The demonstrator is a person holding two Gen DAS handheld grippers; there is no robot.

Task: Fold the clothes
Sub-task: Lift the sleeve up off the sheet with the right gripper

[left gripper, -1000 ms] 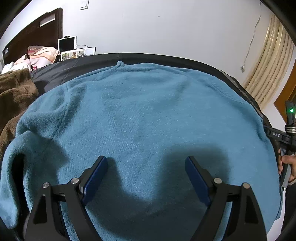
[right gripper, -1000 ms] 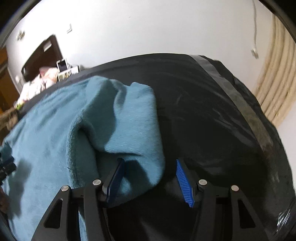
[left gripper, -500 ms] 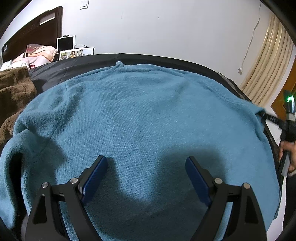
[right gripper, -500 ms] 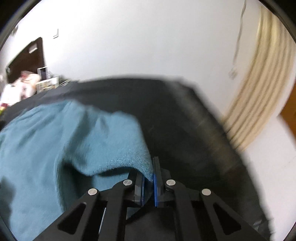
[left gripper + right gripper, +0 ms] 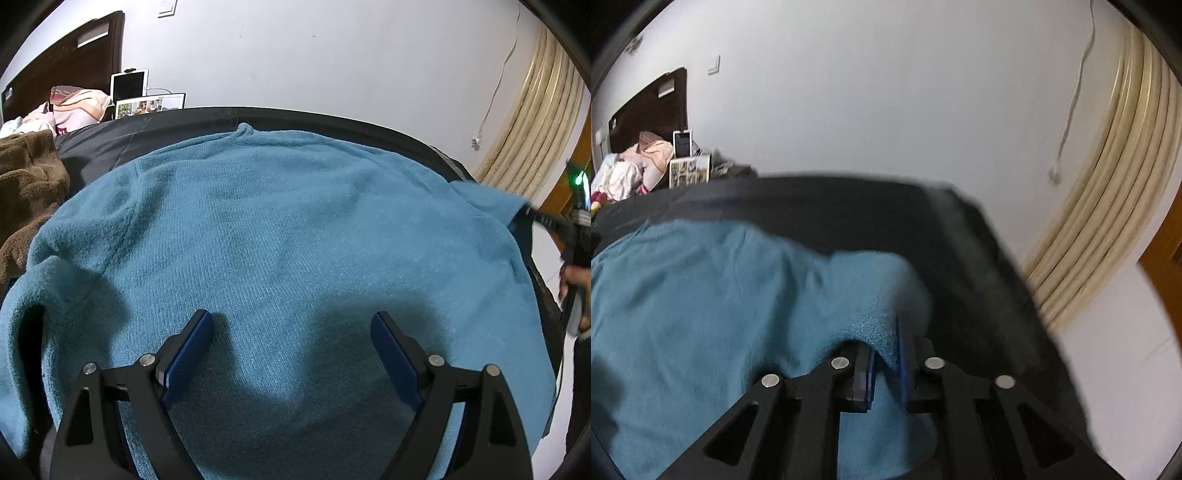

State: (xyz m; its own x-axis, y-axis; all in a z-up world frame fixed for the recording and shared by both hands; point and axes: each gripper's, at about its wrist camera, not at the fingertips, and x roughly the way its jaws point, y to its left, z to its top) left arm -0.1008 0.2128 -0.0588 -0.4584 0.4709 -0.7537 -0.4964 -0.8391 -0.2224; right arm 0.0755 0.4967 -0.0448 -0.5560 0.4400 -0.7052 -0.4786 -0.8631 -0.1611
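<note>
A teal fleece sweater (image 5: 280,236) lies spread flat over a black-covered table (image 5: 155,129). My left gripper (image 5: 291,339) hovers just above its near middle, open wide, with nothing pinched between the blue pads. In the right wrist view my right gripper (image 5: 886,354) is shut on the sweater's sleeve end (image 5: 879,317) and holds it lifted off the black cover (image 5: 979,280). The rest of the sweater (image 5: 701,295) stretches away to the left. In the left wrist view that gripper (image 5: 554,221) shows at the far right edge, held by a hand (image 5: 576,291).
A brown fleece blanket (image 5: 26,184) is heaped at the table's left side. Behind it are a dark headboard (image 5: 66,59), pink bedding (image 5: 74,107), a tablet (image 5: 129,85) and a photo frame (image 5: 149,105). Beige curtains (image 5: 1108,206) hang on the right, beside a wooden door (image 5: 1167,258).
My right gripper closed on the sleeve end and lifted it off the black cover, tilting upward. The left gripper stayed where it was, still open.
</note>
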